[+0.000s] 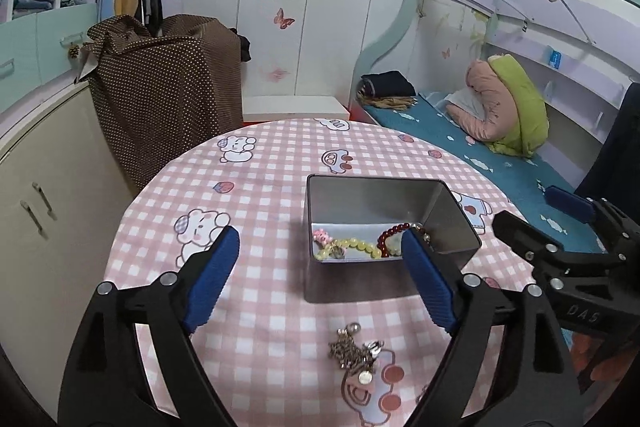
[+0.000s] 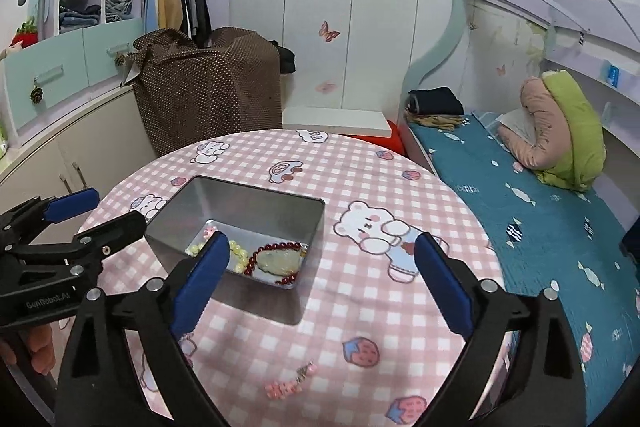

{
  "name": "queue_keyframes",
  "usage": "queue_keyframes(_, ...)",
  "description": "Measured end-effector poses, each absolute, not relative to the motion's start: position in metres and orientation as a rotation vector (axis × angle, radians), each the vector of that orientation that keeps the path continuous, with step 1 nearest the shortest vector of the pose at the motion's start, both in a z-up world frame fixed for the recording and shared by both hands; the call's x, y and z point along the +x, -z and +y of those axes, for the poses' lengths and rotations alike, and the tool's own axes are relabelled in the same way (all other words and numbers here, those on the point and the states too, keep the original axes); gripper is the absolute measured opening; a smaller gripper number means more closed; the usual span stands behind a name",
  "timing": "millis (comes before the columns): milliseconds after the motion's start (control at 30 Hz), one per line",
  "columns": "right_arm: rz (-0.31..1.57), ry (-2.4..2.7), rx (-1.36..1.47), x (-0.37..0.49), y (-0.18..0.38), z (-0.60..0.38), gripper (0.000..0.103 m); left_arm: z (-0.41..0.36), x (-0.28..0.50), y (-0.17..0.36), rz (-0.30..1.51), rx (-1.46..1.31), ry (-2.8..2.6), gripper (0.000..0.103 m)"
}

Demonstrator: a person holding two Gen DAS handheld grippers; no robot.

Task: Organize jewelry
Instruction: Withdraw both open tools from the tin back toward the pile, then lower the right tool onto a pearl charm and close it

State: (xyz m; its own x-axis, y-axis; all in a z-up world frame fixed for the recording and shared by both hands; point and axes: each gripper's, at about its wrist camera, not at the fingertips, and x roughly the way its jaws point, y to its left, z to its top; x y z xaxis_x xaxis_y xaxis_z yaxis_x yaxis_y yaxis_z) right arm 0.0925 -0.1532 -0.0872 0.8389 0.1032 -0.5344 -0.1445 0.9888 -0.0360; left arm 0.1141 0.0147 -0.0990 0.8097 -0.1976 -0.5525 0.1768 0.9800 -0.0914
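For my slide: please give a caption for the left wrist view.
Open left claw above a chain bracelet on the checked table, before a metal tin holding beaded bracelets.

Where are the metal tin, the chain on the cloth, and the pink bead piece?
metal tin (image 1: 456, 223), left wrist view, right outer wall.
chain (image 1: 354, 351), left wrist view, middle of the tangle.
pink bead piece (image 2: 282, 389), right wrist view, pink beads.

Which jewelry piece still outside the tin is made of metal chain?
The chain bracelet with round charms, lying below the left gripper; the other loose piece is pink beads.
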Motion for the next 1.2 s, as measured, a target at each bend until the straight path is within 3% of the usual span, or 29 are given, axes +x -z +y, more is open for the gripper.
queue_keyframes(933, 0.639, -0.279, -0.081, 0.021, 0.153, -0.131, 0.094, 0.034, 0.057, 0.156, 0.743, 0.020, 0.234, 0.090)
queue_keyframes(1200, 0.698, -0.371, -0.129, 0.025, 0.170, -0.107, 0.067, 0.046, 0.053, 0.167, 0.769, -0.059, 0.260, 0.090)
